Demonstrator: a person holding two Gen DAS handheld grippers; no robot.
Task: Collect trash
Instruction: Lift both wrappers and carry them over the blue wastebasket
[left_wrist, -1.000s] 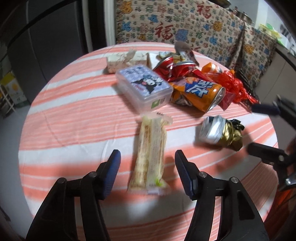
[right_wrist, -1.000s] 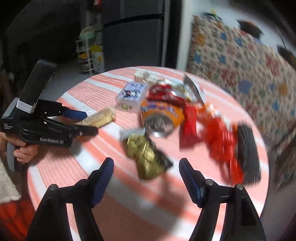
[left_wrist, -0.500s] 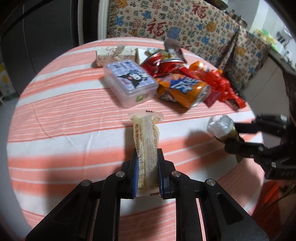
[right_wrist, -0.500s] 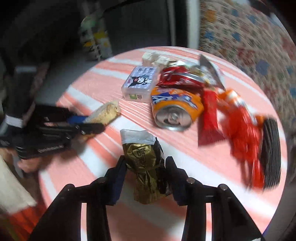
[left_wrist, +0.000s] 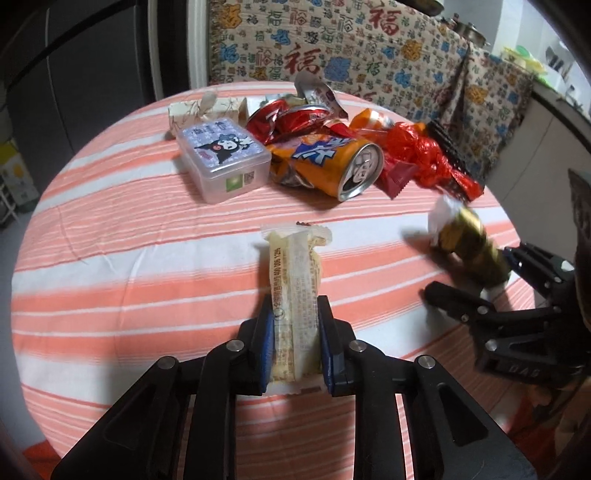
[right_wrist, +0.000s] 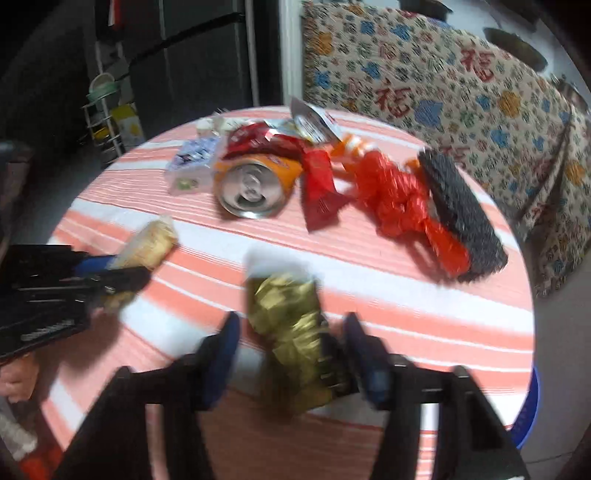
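A pale cream snack wrapper (left_wrist: 293, 258) lies lengthwise on the striped tablecloth. My left gripper (left_wrist: 294, 314) has both blue pads pressed on the wrapper's near end, and its jaws are opening slightly. The right wrist view shows the same wrapper (right_wrist: 147, 243) in my left gripper (right_wrist: 122, 267). A crumpled gold foil wrapper (right_wrist: 284, 306), blurred, sits between the fingers of my right gripper (right_wrist: 291, 325). Those jaws are opening wide and the pads stand off the foil. From the left, the gold wrapper (left_wrist: 465, 240) shows near the table's right edge, by my right gripper (left_wrist: 476, 273).
Further back lie an orange drink can (left_wrist: 332, 166) on its side, a clear lidded box (left_wrist: 221, 155) with a cartoon lid, red wrappers (left_wrist: 417, 155) and a black ridged piece (right_wrist: 461, 206). A patterned cloth (left_wrist: 369, 55) hangs behind the round table (left_wrist: 110, 258). A blue rim (right_wrist: 530, 406) shows below the table's right edge.
My left gripper closed on the pale wrapper and moved forward. My right gripper closed on the gold wrapper, then spread wide again with the foil between its fingers.
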